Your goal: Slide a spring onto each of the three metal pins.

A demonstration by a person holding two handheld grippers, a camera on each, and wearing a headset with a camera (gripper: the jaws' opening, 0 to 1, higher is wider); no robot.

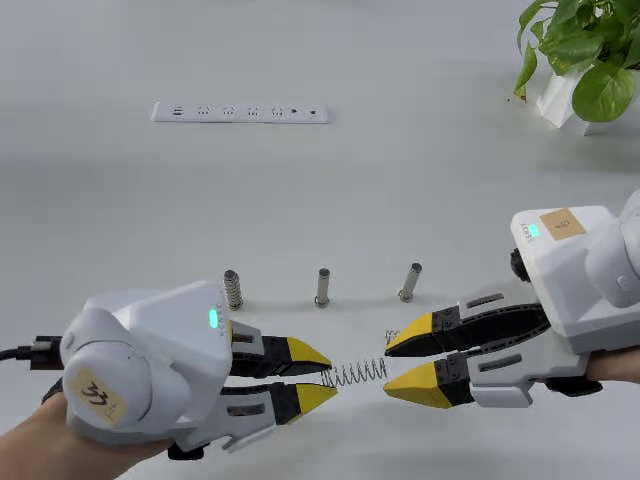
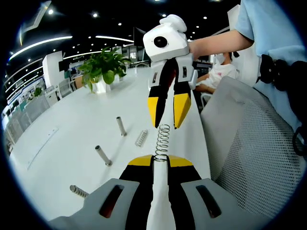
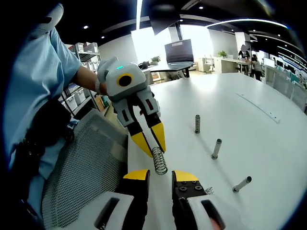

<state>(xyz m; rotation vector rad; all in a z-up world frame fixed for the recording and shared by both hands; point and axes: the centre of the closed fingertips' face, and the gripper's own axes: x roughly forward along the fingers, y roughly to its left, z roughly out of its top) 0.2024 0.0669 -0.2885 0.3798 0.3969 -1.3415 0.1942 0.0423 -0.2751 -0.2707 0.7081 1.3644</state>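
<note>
Progress is one of three: on the counter [image 1: 300, 200] the leftmost pin [image 1: 231, 274] wears its first spring [image 1: 233, 293], the middle pin [image 1: 322, 287] and right pin [image 1: 410, 282] stand bare, and the left tongs [image 1: 330, 377] clamp a second spring [image 1: 355, 373] whose free end reaches the parted right tongs [image 1: 388, 370].

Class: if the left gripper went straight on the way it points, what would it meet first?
Probably the right gripper, whose open jaws face it just beyond the spring that the left gripper holds.
</note>
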